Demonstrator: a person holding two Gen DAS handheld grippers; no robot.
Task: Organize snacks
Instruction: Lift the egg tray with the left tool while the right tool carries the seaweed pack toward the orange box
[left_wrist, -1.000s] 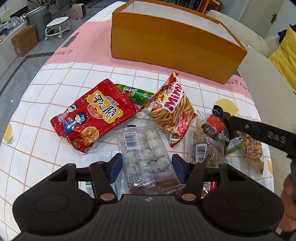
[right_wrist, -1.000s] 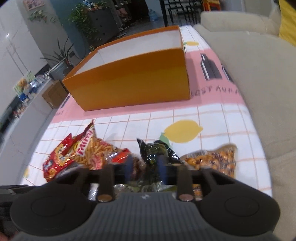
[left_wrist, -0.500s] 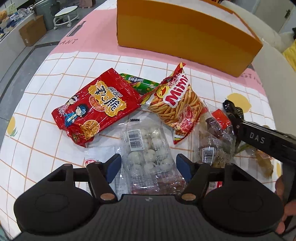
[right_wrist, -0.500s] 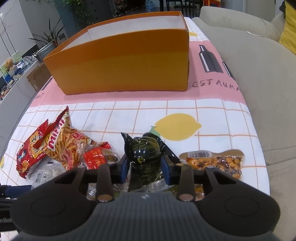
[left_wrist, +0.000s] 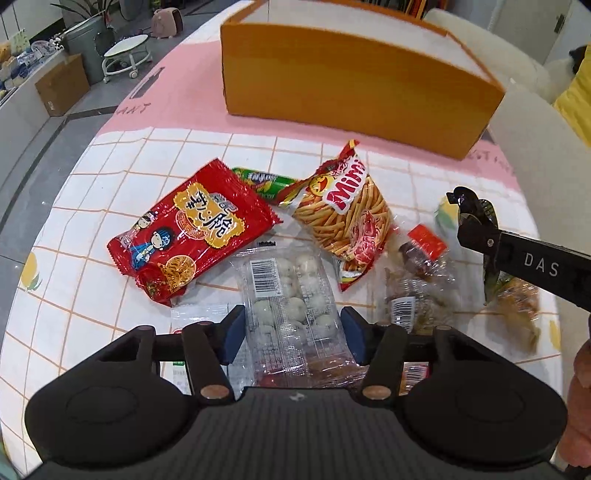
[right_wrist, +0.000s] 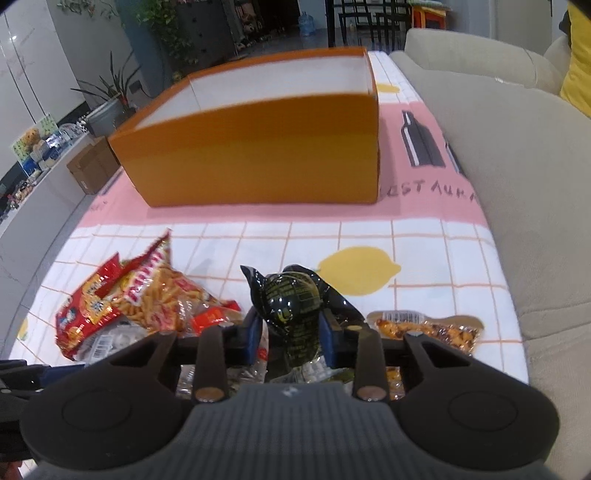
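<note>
My left gripper (left_wrist: 291, 328) hangs over a clear pack of white balls (left_wrist: 288, 288). Its jaws are closing, one blue pad on either side of the pack, and neither visibly presses it. My right gripper (right_wrist: 290, 328) is shut on a shiny black and green packet (right_wrist: 291, 306), its jaws still closing; in the left wrist view the right gripper (left_wrist: 471, 225) comes in from the right with that packet (left_wrist: 476, 208) at its tip. A red noodle packet (left_wrist: 192, 232), a Mimi stick snack bag (left_wrist: 347, 218) and a green packet (left_wrist: 262, 179) lie beyond the ball pack.
An open orange box (right_wrist: 258, 162) stands at the far end of the checked tablecloth (right_wrist: 332, 236). A clear bag with a red label (left_wrist: 417, 273) and a nut packet (right_wrist: 428, 330) lie to the right. A beige sofa (right_wrist: 498, 147) runs along the table's right side.
The left jaws widened, then narrowed around the ball pack. The right pads came in around the black packet, which now stands up between them.
</note>
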